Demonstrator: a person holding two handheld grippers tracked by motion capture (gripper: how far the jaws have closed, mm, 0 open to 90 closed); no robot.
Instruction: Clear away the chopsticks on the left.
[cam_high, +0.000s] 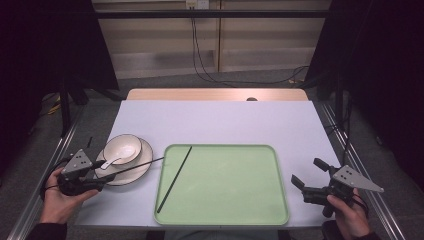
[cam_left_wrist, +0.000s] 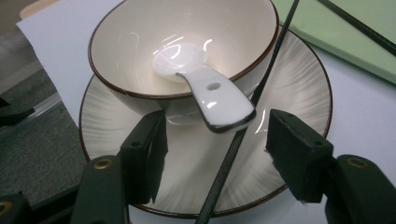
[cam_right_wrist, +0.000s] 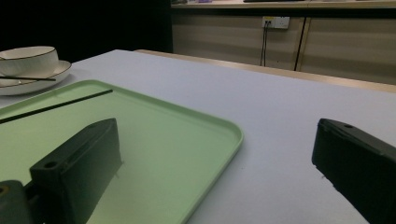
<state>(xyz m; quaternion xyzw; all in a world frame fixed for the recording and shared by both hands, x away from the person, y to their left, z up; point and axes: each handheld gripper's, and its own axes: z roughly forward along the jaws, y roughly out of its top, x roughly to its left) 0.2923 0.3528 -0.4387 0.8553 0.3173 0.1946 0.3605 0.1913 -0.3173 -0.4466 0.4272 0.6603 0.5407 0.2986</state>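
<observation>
Left gripper: I see my left gripper (cam_high: 102, 182) near the tabletop's front-left corner, held in the person's left hand (cam_high: 59, 199). In the left gripper view its jaws stand wide apart with nothing clamped; a chopstick passes through the gap between them and I cannot tell that either pad touches it.
Right gripper: my right gripper (cam_high: 306, 177) sits off the tabletop's front-right edge, in the right hand (cam_high: 350, 216). Its jaws are spread wide and empty, pointing across the tray toward the left side.
Tray: a pale green tray (cam_high: 280, 210) lies on the tabletop toward the front edge, roughly central.
Chopstick on tray: one black chopstick (cam_high: 175, 178) lies slantwise in the tray's left part, running from near its far-left corner toward its front-left corner.
Second chopstick: the other black chopstick (cam_high: 131, 167) lies across the plate's rim, its far tip reaching the tray's left edge and its near end between my left jaws.
Plate: a white ribbed plate (cam_high: 142, 169) with a dark rim sits by the tabletop's left edge, just left of the tray.
Bowl: a cream bowl (cam_high: 125, 146) stands on the plate.
Spoon: a white ceramic spoon (cam_left_wrist: 205, 84) rests in the bowl, its handle overhanging the rim toward my left gripper.
</observation>
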